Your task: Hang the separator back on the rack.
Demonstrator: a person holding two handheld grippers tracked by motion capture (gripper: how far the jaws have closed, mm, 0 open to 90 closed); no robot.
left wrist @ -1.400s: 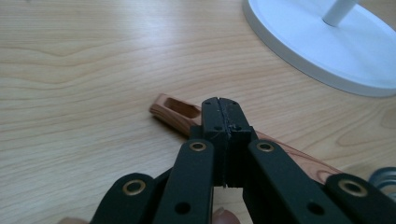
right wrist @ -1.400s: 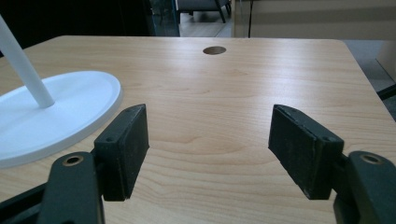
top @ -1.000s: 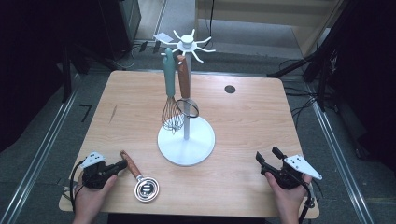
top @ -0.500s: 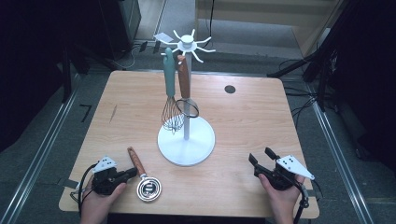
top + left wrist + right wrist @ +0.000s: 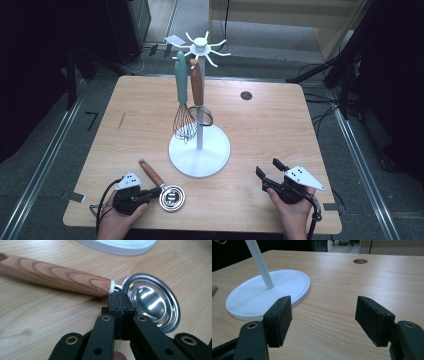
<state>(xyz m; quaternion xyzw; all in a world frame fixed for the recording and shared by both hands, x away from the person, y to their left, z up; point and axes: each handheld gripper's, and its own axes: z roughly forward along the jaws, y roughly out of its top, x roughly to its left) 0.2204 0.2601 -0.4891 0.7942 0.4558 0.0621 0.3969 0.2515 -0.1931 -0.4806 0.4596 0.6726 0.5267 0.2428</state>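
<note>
A utensil with a wooden handle [image 5: 151,173] and a round steel head [image 5: 172,198] lies flat on the table near the front left. My left gripper [image 5: 149,194] is shut. In the left gripper view its closed jaws [image 5: 121,296] rest against the thin neck where the handle [image 5: 57,276] meets the steel head [image 5: 152,302]. I cannot tell whether anything is pinched between them. My right gripper [image 5: 268,168] stands open at the front right, and nothing lies between its pads [image 5: 324,312].
A white rack with a round base [image 5: 199,150] stands mid-table. From its hooks hang a teal-handled whisk [image 5: 181,85] and a brown-handled tool [image 5: 197,85]. The base [image 5: 267,293] lies just left of my right gripper. A dark round hole [image 5: 245,95] marks the far table.
My left gripper has slid right along the wooden handle to the utensil's neck, and the utensil has shifted slightly right. My right gripper has drifted a little left, still open.
</note>
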